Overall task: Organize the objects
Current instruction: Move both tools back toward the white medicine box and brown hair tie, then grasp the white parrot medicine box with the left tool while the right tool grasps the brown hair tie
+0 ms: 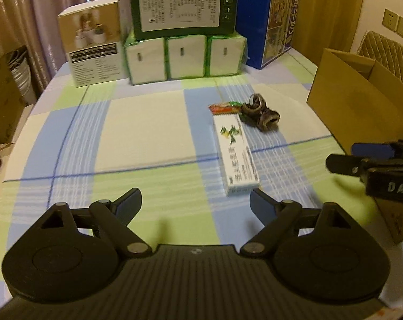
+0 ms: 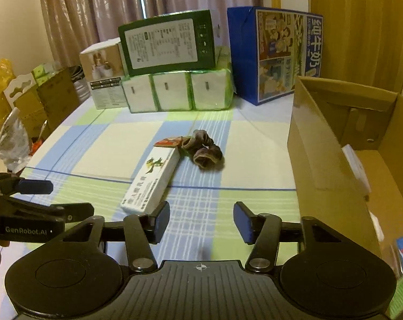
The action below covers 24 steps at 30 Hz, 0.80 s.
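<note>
A long white box [image 1: 237, 154] [image 2: 152, 180] with a green leaf print lies on the checked cloth. Behind it lie a small red and green packet [image 1: 224, 106] [image 2: 169, 142] and a dark brown hair tie [image 1: 261, 113] [image 2: 204, 149]. My left gripper [image 1: 194, 202] hovers open just short of the box's near end, nothing between its fingers. My right gripper [image 2: 201, 222] is open too, to the right of the box's near end, its fingers empty. Each gripper shows at the edge of the other's view: the right gripper [image 1: 372, 164] and the left gripper [image 2: 31, 200].
An open cardboard box [image 1: 361, 101] [image 2: 342, 144] stands at the right with a few items inside. At the back stand a green box on tissue packs [image 1: 184, 56] [image 2: 174, 90], a brown carton [image 1: 93, 42] and a blue milk carton [image 1: 268, 24] [image 2: 278, 53]. Bags and boxes crowd the left.
</note>
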### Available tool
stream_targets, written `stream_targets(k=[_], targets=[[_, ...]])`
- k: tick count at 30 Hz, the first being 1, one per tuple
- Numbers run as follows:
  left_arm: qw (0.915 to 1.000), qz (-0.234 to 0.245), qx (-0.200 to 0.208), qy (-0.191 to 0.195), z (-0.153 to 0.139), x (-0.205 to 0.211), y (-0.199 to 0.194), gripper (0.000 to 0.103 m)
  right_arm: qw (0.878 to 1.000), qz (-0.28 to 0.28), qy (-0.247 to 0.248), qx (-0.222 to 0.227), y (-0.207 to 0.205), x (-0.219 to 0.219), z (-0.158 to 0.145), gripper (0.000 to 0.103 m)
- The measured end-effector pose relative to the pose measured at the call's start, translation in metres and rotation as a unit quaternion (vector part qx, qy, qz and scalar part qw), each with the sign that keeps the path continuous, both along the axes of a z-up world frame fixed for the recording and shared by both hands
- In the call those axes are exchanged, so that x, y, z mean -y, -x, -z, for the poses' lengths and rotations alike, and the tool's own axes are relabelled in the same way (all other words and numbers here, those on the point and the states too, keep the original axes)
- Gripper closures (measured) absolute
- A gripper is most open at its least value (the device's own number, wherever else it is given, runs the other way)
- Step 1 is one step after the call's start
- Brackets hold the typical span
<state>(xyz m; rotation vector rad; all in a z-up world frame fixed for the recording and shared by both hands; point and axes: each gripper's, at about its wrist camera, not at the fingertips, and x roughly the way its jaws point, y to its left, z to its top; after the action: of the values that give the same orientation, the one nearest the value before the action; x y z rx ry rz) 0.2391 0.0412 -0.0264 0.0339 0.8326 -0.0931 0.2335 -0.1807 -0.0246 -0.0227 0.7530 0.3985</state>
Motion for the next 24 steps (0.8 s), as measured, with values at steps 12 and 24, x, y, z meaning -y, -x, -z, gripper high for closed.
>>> stream_targets(k=[12,24], targets=[[0.9985,0.044,-0.009,0.029,0.023,0.013,-0.054,0.033,1.000,0.001,0.026,-0.013,-0.039,-0.007,0.022,0.059],[0.9959,0.084,-0.027,0.019,0.041,0.038,-0.094,0.055,0.999,0.010,0.039,-0.020,-0.055,-0.003,0.035,0.059]])
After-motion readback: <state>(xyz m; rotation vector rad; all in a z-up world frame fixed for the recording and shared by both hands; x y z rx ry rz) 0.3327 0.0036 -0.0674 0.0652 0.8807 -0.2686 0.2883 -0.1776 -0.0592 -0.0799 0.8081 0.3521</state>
